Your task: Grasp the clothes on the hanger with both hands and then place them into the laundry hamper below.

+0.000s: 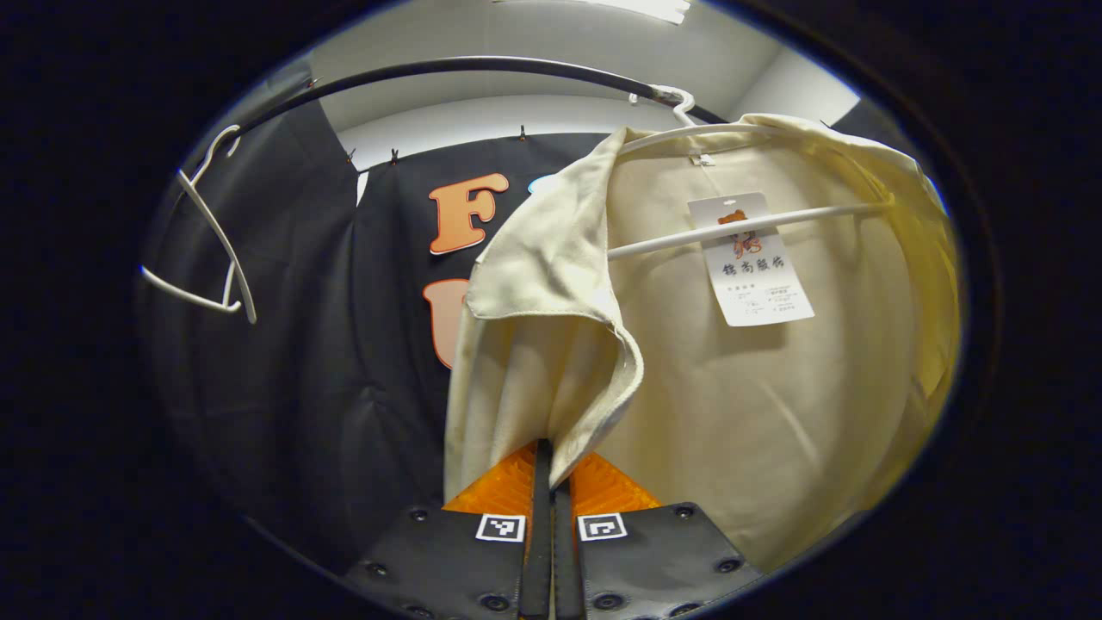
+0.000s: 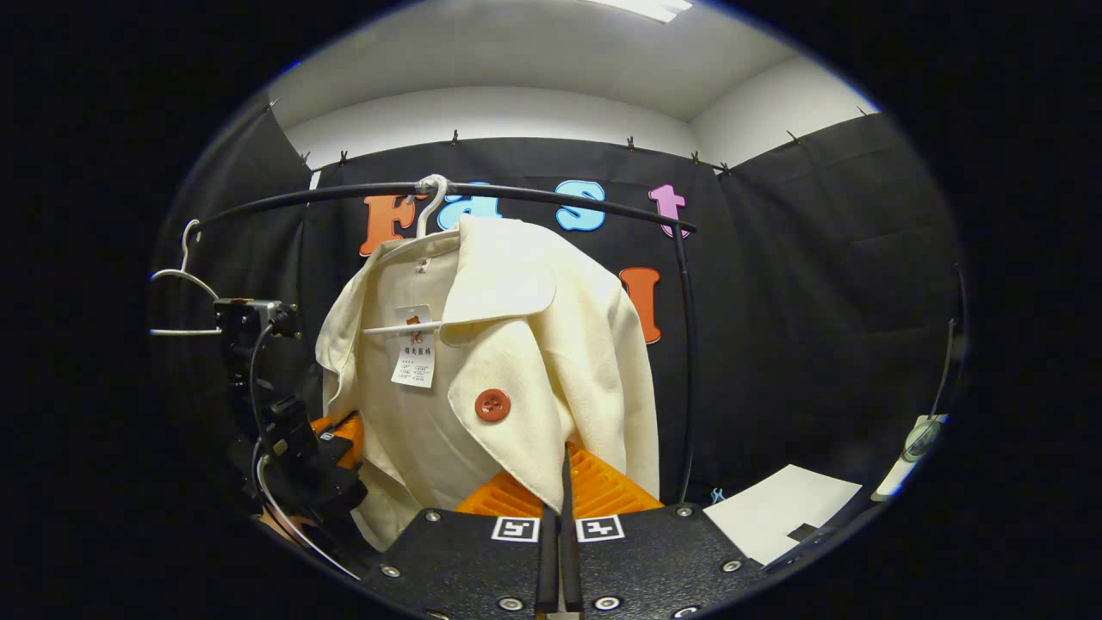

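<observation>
Each gripper (image 1: 544,482) (image 2: 560,491) carries dark plates studded with round screws and two square black-and-white markers, with ribbed pads toward 12 o'clock.

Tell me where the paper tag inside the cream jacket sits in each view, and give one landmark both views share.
Left gripper view: the paper tag hangs right of centre, upper half, inside the jacket.
Right gripper view: the tag sits left of centre, at mid-height.
Shared landmark: the white hanger bar crossing the tag's top.

Paper tag (image 1: 751,258) inside jacket (image 1: 775,413) — printed lines noted, none made out. Square coded markers (image 1: 501,527) are borne by left gripper (image 1: 549,461) and right gripper (image 2: 564,461) — no numerals.
</observation>
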A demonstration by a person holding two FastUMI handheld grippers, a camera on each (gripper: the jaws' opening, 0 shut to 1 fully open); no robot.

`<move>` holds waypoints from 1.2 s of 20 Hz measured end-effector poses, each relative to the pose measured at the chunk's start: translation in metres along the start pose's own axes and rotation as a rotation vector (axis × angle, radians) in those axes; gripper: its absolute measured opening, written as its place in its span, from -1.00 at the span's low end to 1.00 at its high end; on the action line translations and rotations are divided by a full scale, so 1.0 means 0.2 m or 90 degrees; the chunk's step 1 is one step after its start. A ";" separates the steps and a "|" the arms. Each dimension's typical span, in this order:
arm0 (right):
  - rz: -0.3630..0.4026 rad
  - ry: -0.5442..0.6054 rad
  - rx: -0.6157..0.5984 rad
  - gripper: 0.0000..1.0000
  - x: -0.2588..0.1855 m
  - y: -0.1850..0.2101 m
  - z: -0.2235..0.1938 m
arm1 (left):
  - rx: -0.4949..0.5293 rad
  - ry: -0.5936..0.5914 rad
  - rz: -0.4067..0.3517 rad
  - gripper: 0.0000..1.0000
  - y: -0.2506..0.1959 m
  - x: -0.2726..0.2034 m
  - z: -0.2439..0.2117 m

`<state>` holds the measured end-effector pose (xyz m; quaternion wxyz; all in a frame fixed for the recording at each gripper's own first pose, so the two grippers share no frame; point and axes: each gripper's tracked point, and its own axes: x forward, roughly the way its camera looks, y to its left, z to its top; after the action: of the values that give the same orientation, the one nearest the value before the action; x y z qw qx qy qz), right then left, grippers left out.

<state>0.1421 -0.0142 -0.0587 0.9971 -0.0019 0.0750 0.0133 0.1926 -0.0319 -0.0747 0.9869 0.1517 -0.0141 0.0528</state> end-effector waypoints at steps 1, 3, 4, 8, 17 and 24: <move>0.001 -0.002 -0.003 -0.97 0.00 0.00 0.00 | 0.023 -0.004 0.000 -0.84 0.05 -0.03 0.01; -0.003 -0.011 -0.006 -0.97 -0.02 -0.01 0.01 | 0.074 -0.023 0.024 -0.83 0.18 -0.09 0.06; -0.007 -0.020 -0.004 -0.97 -0.03 -0.01 0.02 | 0.100 -0.045 0.042 -0.84 0.24 -0.11 0.12; -0.032 -0.086 0.022 -0.97 -0.08 -0.08 0.15 | 0.174 -0.087 0.087 -0.84 0.38 -0.10 0.28; -0.160 -0.253 -0.003 -0.98 -0.16 -0.52 0.70 | 0.197 -0.118 0.128 -0.85 0.54 -0.06 0.45; -0.181 -0.229 -0.006 -0.98 0.29 -0.80 1.00 | 0.196 -0.095 0.103 -0.85 0.49 -0.03 0.40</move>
<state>0.2338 -0.1711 0.1311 0.9862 -0.0147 -0.1054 -0.1265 0.1759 0.0365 0.0299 0.9407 0.3030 -0.0913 0.1224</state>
